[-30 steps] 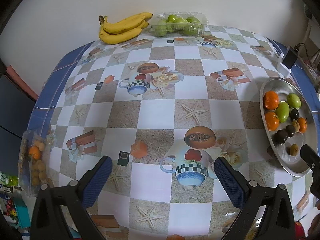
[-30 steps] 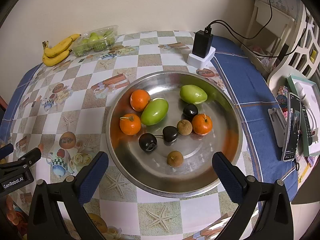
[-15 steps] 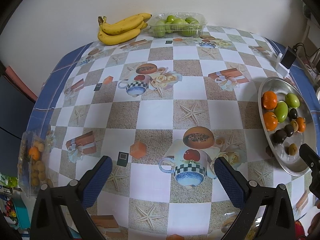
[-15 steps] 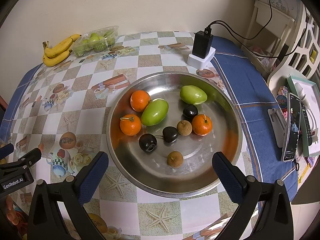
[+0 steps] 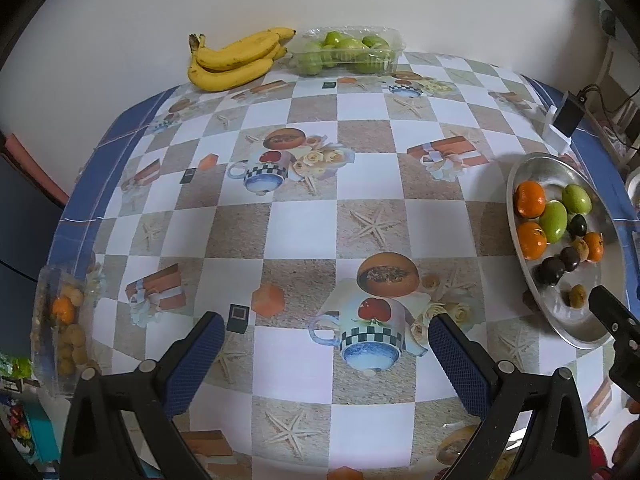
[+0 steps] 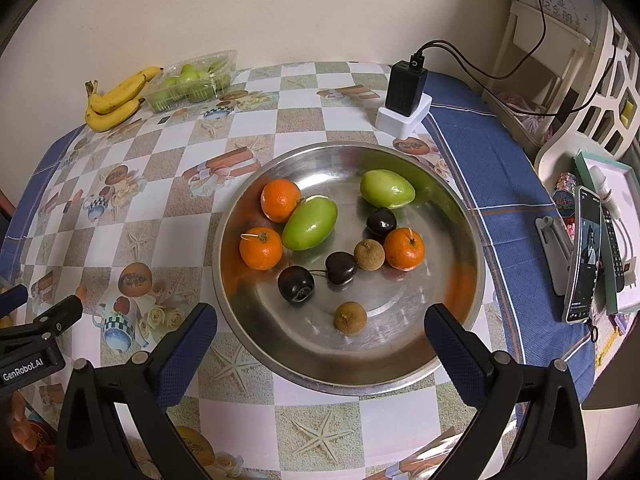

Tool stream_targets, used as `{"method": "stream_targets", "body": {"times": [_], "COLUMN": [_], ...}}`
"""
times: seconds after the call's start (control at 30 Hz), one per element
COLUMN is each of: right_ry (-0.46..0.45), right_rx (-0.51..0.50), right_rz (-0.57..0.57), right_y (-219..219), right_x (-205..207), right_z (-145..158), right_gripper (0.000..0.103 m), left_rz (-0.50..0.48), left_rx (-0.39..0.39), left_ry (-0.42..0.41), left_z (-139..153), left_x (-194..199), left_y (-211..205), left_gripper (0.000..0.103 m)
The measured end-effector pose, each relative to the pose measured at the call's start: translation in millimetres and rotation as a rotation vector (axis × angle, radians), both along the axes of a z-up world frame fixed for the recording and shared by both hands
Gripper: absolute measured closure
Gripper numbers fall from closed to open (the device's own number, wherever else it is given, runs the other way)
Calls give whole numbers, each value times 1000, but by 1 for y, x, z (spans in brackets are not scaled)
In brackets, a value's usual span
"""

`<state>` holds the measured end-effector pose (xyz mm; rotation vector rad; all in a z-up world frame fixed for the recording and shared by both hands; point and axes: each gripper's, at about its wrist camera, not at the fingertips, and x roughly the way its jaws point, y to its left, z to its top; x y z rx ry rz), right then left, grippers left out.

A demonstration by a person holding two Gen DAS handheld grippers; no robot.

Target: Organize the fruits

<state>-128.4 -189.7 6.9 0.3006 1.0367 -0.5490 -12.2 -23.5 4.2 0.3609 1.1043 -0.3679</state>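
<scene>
A: Right gripper (image 6: 320, 340)?
B: Jaws spread wide, nothing between them, touching nothing. Held above the near rim of the steel plate (image 6: 460, 216), angled down at it.
A: Fruit?
B: All just ahead of its fingertips, in the plate: three oranges, two green mangoes (image 6: 309, 222), three dark cherries, two longans; nearest is one longan (image 6: 350, 317).
A: Left gripper (image 5: 320, 354)?
B: Also released, wide, empty, over bare tablecloth (image 5: 296, 220). Plate off to its right; bananas (image 5: 236, 60) and a green fruit tray (image 5: 348, 50) far ahead.
</scene>
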Motion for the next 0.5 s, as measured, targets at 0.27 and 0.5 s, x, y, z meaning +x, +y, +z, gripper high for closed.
{"method": "stream_targets", "body": {"times": [0.27,0.5], "right_ry": [1,2], "right_rx": [0,1], "right_rz": [2,1], "right_y": [0,0], "right_x": [0,0], "right_z": [0,0], "right_gripper": [0,0], "left_rz": [1,5], "left_rx": [-3,-6], "left_ry": [5,8], "left_z": [0,-1], "left_x": [1,1], "left_y": [1,1], "left_gripper": [0,0]}}
